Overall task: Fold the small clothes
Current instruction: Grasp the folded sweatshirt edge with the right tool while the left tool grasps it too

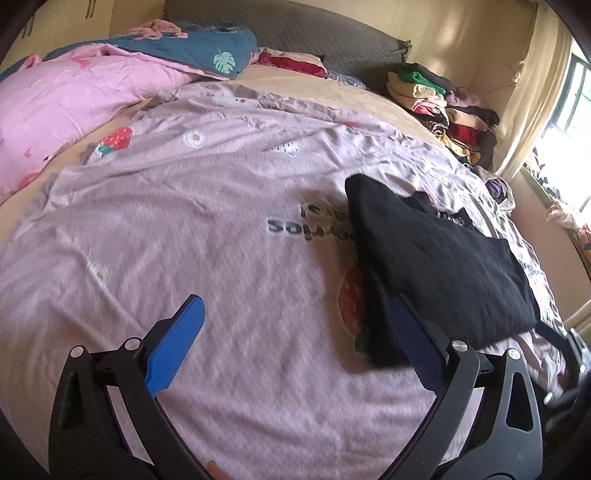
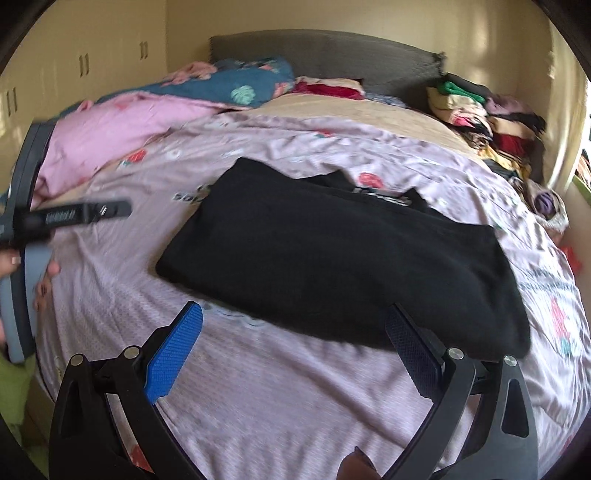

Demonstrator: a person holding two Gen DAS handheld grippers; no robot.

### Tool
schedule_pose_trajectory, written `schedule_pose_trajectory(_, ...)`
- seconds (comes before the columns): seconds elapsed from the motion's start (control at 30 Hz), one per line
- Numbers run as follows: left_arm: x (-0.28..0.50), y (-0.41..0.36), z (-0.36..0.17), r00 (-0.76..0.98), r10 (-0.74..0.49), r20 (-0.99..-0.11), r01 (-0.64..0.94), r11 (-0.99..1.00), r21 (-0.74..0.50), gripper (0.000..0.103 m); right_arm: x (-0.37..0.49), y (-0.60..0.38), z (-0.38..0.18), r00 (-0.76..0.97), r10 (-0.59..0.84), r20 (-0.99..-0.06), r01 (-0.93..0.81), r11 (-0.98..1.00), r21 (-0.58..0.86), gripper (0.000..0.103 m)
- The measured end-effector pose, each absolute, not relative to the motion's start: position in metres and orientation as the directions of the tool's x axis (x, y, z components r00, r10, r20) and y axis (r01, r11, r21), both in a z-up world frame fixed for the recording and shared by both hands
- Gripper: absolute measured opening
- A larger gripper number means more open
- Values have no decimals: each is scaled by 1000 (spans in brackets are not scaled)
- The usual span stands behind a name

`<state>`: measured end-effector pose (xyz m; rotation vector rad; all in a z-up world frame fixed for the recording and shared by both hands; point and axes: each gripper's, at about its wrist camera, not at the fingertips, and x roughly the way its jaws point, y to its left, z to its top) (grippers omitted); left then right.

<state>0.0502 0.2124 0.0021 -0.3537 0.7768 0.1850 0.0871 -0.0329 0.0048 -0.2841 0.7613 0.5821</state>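
A black garment [image 2: 332, 254] lies folded flat on the lilac printed bedsheet [image 2: 258, 398], with a printed label near its far edge. In the left wrist view the same black garment [image 1: 443, 266] sits to the right. My left gripper [image 1: 295, 310] is open above the bedsheet [image 1: 184, 221], its right finger [image 1: 413, 343] at the garment's near left corner. Holding nothing, my right gripper [image 2: 293, 315] stands open just short of the garment's near edge. The left gripper's body [image 2: 26, 229] shows blurred at the left edge of the right wrist view, held by a hand [image 2: 44, 280].
A pink quilt [image 1: 66, 107] and a blue leaf-print quilt [image 1: 207, 48] lie bunched at the far left of the bed. A stack of folded clothes [image 1: 439, 107] stands at the far right by the grey headboard [image 1: 317, 33]. A curtain and window [image 1: 569, 110] are to the right.
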Motion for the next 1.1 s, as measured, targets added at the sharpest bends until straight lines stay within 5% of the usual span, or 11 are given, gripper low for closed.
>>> schedule_pose_trajectory(0.5, 124, 212, 2, 692, 20, -722, -258, 940, -222, 93, 91, 43, -51, 621, 259, -740, -660, 682, -316, 98)
schedule_pose_trajectory(1.1, 204, 208, -34, 592, -46, -804, -252, 937, -240, 93, 136, 66, -67, 665, 222, -713, -632, 676, -379, 98)
